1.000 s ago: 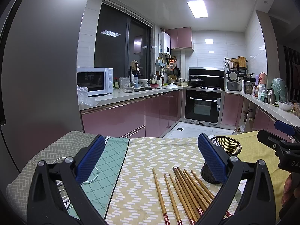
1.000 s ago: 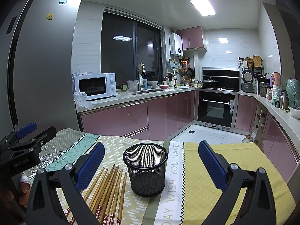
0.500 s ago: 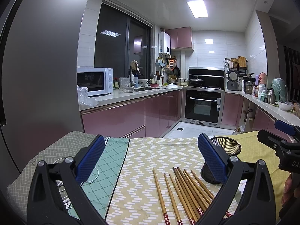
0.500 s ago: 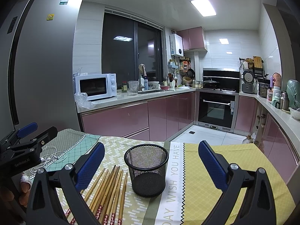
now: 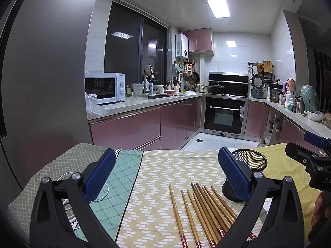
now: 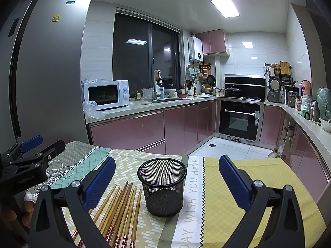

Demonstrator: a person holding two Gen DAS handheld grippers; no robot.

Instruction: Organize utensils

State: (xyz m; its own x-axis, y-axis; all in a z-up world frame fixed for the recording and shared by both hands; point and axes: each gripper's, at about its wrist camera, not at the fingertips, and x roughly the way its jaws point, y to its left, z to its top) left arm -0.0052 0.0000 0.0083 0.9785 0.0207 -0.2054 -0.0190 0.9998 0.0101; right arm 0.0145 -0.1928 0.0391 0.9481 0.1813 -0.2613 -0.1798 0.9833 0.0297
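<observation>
Several wooden chopsticks (image 5: 203, 208) with red patterned ends lie side by side on the patterned tablecloth (image 5: 165, 171). A black mesh cup (image 6: 162, 188) stands upright and empty just right of them. My left gripper (image 5: 165, 177) hovers open above the cloth, left of and behind the chopsticks, holding nothing. My right gripper (image 6: 166, 183) is open too, with the mesh cup framed between its blue pads and the chopsticks (image 6: 120, 208) near its left finger. In the left wrist view the mesh cup (image 5: 247, 171) is partly hidden behind the right finger.
White earphone cable (image 6: 59, 171) lies on the green cloth at the table's left end. A grey fridge (image 6: 45, 78) stands close on the left. Pink kitchen cabinets (image 6: 144, 128) and an oven (image 6: 239, 119) lie beyond the table's far edge.
The right wrist view has shifted slightly lower and closer to the mesh cup. The left gripper has barely moved. Both stay open.
</observation>
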